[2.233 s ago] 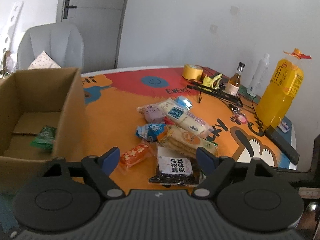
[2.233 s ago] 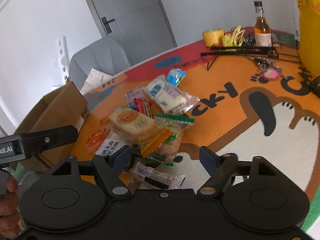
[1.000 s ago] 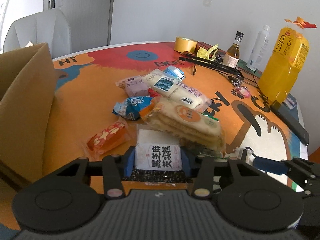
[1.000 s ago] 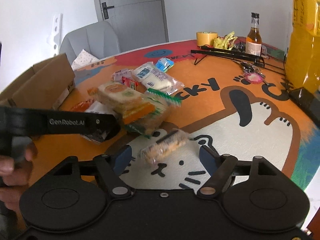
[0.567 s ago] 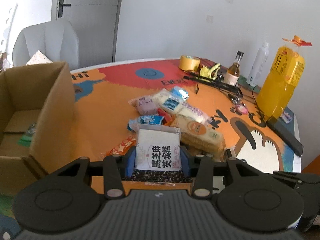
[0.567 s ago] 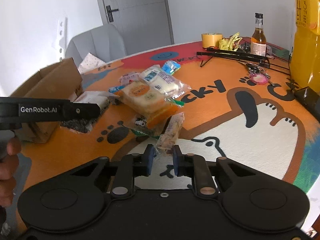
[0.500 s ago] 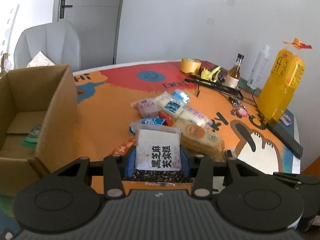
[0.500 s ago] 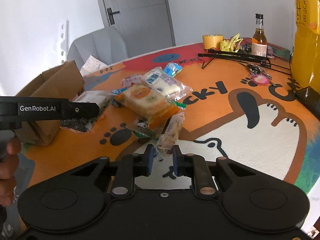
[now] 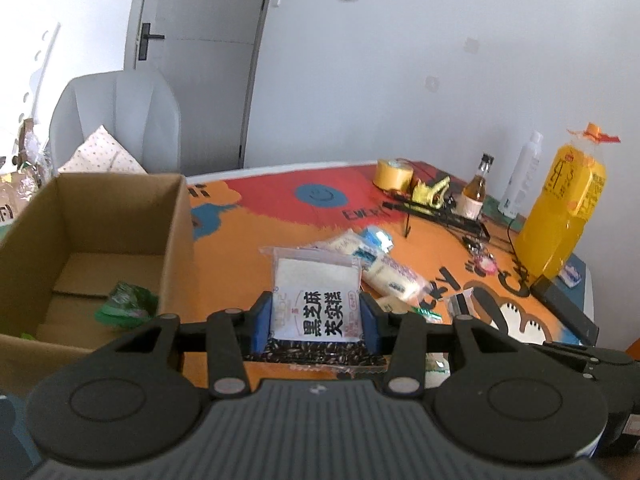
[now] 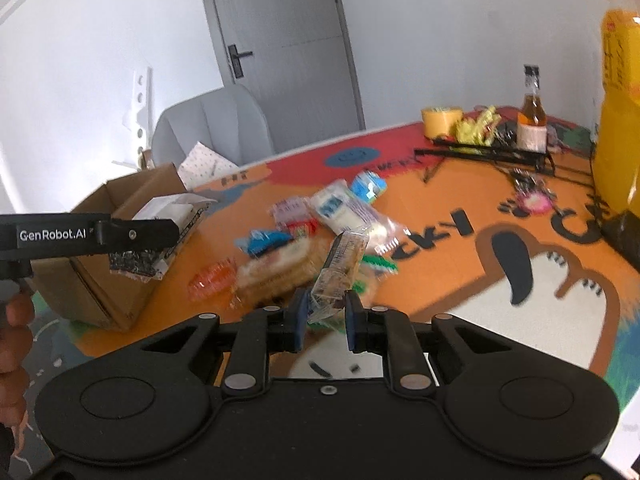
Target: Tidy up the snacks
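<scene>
My left gripper (image 9: pixel 316 316) is shut on a white and black sesame snack packet (image 9: pixel 316 300), held above the table, to the right of the open cardboard box (image 9: pixel 176 216). A green packet (image 9: pixel 126 300) lies inside the box. In the right wrist view the left gripper (image 10: pixel 120 236) carries that packet (image 10: pixel 160 212) beside the box (image 10: pixel 96 288). My right gripper (image 10: pixel 325 316) is shut on a clear-wrapped snack bar (image 10: pixel 340 272), lifted off the table. Other snacks (image 10: pixel 320 220) lie in a pile on the orange mat (image 10: pixel 440 280).
A big yellow drink bottle (image 9: pixel 560 216), a small brown bottle (image 9: pixel 476 192), a white bottle (image 9: pixel 520 176), a tape roll (image 9: pixel 392 174) and a black wire rack (image 9: pixel 440 212) stand at the table's far right. A grey chair (image 9: pixel 116 120) is behind the box. A hand (image 10: pixel 14 336) shows at left.
The right gripper closed on the snack bar and lifted it off the table. The left gripper rose with the sesame packet and moved toward the box.
</scene>
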